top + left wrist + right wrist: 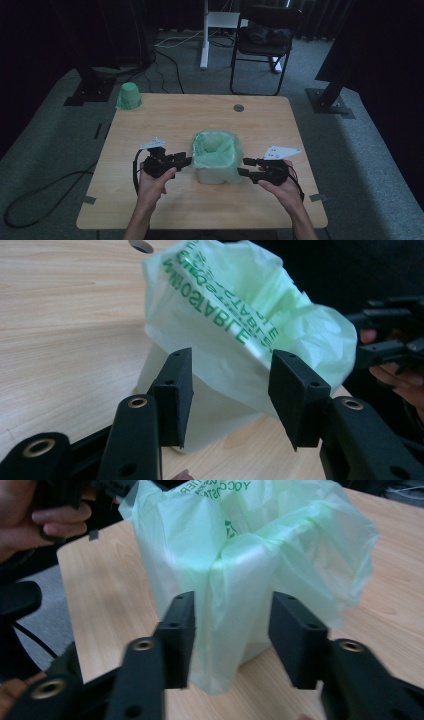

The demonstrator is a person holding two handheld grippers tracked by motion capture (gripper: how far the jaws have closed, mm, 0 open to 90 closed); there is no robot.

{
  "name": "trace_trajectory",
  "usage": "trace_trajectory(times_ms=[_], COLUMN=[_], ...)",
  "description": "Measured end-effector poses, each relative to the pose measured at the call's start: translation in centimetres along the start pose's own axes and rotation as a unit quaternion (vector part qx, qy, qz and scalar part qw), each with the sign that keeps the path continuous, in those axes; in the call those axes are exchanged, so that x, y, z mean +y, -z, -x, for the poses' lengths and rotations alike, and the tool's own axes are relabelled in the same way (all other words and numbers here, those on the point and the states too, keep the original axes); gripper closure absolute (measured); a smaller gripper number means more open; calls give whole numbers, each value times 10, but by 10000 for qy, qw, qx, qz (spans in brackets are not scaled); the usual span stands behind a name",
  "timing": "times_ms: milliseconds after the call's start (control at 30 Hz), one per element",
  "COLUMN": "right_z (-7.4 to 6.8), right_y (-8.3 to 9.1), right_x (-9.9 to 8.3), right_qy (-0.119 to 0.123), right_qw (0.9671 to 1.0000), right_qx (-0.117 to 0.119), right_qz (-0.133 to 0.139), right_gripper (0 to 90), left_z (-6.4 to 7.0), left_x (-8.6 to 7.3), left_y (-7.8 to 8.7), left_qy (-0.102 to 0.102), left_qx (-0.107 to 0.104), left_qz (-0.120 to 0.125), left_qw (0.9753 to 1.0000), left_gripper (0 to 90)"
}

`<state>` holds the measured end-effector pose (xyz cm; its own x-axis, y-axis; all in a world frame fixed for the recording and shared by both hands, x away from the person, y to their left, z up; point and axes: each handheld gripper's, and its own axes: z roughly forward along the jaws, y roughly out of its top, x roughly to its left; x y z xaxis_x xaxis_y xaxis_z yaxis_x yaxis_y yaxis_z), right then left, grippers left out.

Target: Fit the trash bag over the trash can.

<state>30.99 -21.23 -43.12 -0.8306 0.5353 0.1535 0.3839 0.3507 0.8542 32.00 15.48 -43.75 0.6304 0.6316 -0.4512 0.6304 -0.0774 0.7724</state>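
Observation:
A small white bin [214, 175] lined with a pale green plastic bag [216, 149] stands in the middle of the wooden table [165, 116]. The bag's edge is folded down over the bin's rim. My left gripper [186, 161] is open at the bin's left side, with the bag's hanging edge [235, 365] just ahead of its jaws. On the bin's right, my right gripper [245, 167] is open, its jaws on either side of a fold of the bag [227, 625]. The bag carries green printed lettering [220, 315].
A green roll of bags [129, 96] sits at the table's far left corner. A round cable hole [238, 107] lies near the far edge. Beyond the table stand a black folding chair [262, 40] and a white pole [204, 35].

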Motion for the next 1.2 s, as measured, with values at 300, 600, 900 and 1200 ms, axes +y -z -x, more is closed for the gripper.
trace_trajectory(times_ms=[300,600,900,1200], right_z=[-1,-1,5,11], right_y=[-17,-28,-35,-40], right_x=[2,2,-4,-12], right_qy=[141,290,253,167], right_qw=[9994,9982,9969,9958], right_qx=[-163,-23,-16,-58], right_qz=[-272,-527,-744,-899], right_gripper=[552,810,900,900], left_z=[3,6,2,-7], left_x=[-10,-20,-22,-18], left_y=[-3,-18,-16,0], left_qy=[-156,-355,-318,120], left_qx=[-27,295,450,67], left_qz=[-209,-518,-413,165], left_qw=[9997,9976,9976,9998], left_gripper=[527,677,900,705])
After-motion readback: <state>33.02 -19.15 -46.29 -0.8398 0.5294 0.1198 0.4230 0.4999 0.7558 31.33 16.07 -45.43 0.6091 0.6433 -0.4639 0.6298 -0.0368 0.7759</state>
